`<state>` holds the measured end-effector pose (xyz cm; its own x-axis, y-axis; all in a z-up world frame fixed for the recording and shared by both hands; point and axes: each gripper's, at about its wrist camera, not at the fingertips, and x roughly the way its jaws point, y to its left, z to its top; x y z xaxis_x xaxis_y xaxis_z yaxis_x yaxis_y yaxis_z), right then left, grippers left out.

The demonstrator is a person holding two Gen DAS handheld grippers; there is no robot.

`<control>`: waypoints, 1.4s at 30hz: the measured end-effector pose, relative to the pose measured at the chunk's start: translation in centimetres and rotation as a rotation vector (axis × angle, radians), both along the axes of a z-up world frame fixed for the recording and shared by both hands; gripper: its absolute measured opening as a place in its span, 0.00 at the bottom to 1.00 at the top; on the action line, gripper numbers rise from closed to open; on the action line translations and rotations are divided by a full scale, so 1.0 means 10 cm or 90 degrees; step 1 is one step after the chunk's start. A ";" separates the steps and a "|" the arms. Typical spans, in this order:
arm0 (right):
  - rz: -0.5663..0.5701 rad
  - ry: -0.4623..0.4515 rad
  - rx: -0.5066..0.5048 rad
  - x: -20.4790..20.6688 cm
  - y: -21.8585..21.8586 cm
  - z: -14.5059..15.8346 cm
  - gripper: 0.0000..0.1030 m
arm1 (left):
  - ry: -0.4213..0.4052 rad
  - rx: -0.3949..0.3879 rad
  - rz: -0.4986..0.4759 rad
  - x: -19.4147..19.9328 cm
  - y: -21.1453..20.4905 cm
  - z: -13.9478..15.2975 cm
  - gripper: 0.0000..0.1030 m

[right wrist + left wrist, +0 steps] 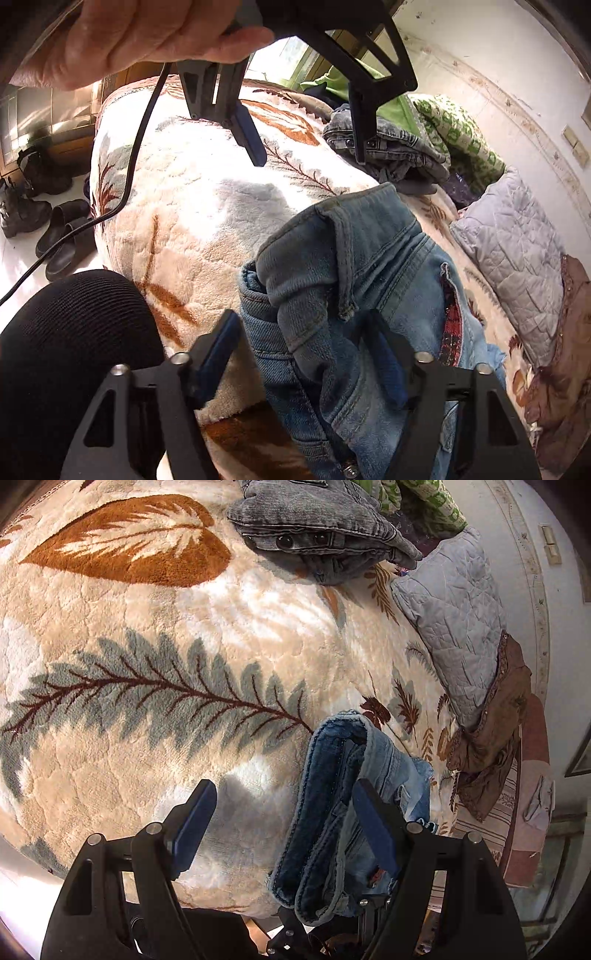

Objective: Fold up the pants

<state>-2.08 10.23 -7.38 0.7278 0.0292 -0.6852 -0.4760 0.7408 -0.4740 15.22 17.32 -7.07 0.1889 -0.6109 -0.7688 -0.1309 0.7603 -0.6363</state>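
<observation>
At bed (129, 782) near edge: jeans (369, 266) bunched, draped over right hand-held gripper (306, 354), fingers spread wide. Left hand-held gripper (284, 819) wide too, jeans against one finger.

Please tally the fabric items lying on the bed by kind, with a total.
Blue jeans: 1
Grey jeans: 1
Green patterned cloth: 1
Grey quilted pillow: 1
Brown garment: 1
Total: 5, all on the leaf-print blanket.
</observation>
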 end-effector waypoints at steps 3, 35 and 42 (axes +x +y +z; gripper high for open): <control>0.004 0.002 0.033 -0.04 -0.06 0.13 0.33 | 0.001 -0.064 -0.024 0.04 -0.07 -0.06 0.74; -0.224 0.024 0.463 -0.51 -2.05 1.17 0.27 | -0.187 -0.054 -0.352 -0.46 -2.72 1.10 0.23; -0.433 0.129 0.712 -0.85 -3.34 0.59 0.28 | -0.096 0.074 -0.485 -0.82 -4.04 0.49 0.23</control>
<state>-10.58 -23.12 -1.46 0.7098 0.3179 -0.6286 0.1544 0.8004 0.5792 6.98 -23.04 -2.19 -0.1418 -0.5321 -0.8347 0.5347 0.6685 -0.5170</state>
